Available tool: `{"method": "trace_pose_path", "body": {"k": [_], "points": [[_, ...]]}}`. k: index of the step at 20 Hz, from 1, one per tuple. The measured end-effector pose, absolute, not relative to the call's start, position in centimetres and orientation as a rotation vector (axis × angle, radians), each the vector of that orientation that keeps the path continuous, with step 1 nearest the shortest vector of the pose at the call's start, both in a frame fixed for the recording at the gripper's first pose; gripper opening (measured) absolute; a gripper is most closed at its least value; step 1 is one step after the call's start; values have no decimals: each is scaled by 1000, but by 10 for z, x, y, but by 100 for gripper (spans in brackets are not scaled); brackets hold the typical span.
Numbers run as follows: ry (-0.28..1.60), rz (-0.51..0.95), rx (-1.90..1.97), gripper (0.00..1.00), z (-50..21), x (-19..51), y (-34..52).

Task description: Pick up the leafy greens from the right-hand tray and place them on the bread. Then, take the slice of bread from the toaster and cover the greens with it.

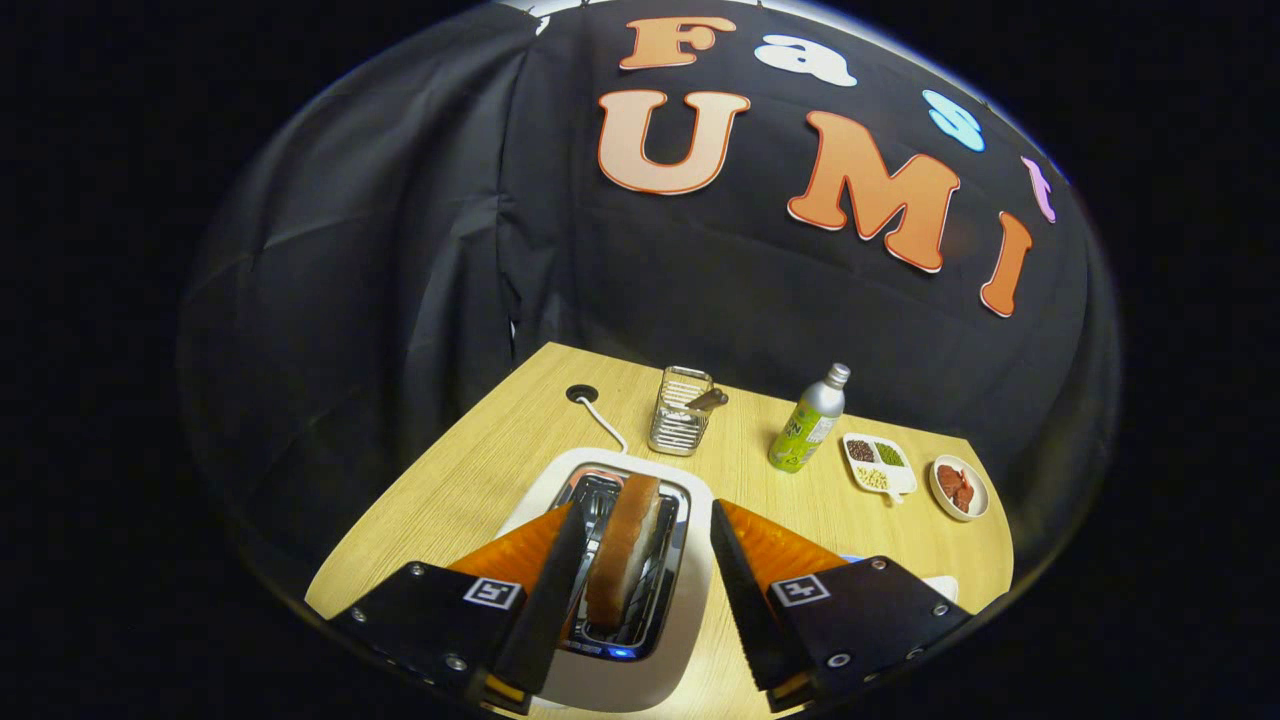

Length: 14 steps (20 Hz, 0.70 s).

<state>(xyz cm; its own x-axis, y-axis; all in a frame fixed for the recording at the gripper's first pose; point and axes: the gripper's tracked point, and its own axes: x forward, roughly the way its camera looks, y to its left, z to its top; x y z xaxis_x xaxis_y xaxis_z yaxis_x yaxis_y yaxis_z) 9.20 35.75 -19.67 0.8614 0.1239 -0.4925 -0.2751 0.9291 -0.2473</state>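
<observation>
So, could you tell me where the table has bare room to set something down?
Bare wood lies left of the toaster, out to the table edge, and between toaster and bottle. It is crowded from the bottle past both dishes. The open gripper straddles the bread.

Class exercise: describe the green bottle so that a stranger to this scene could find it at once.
On the wooden table, beyond the toaster that the open hand-held gripper straddles, stands the bottle, between a wire basket and a divided dish. It alone is tall, green, silver-capped.
</observation>
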Motion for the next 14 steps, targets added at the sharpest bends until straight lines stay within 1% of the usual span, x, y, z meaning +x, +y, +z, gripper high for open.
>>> {"method": "trace_pose_path", "body": {"k": [2,3,6,7,9,14], "points": [[522,207,-312,65,-204,88,359],[532,208,-303,54,-208,87,360],[557,191,-282,16,-213,84,358],[558,179,-267,11,-210,84,356],[551,169,-221,5,-202,85,355],[525,202,-151,5,-168,77,354]]}}
